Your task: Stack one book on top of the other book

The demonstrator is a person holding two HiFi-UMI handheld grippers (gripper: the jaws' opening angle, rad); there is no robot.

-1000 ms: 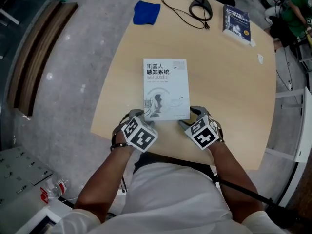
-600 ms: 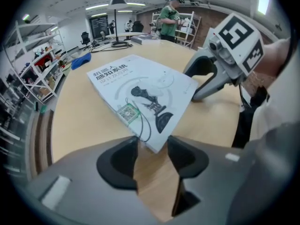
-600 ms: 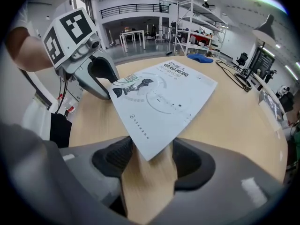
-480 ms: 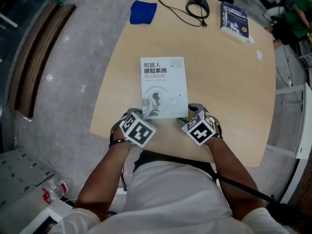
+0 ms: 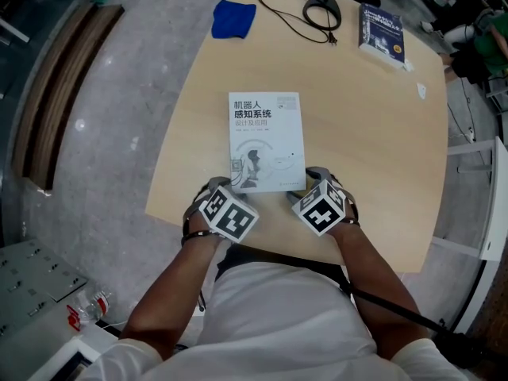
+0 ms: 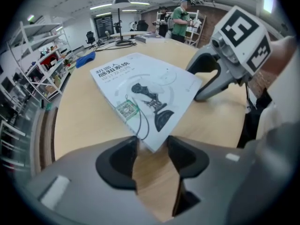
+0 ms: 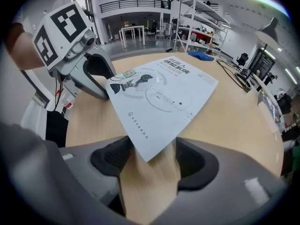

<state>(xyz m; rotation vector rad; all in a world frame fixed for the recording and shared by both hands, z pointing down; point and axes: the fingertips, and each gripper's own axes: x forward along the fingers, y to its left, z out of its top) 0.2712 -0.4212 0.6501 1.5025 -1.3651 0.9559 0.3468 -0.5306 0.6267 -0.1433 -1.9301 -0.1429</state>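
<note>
Head view: white book (image 5: 267,141) lengthwise away

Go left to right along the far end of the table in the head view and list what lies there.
blue cloth → black cable → dark blue book
</note>
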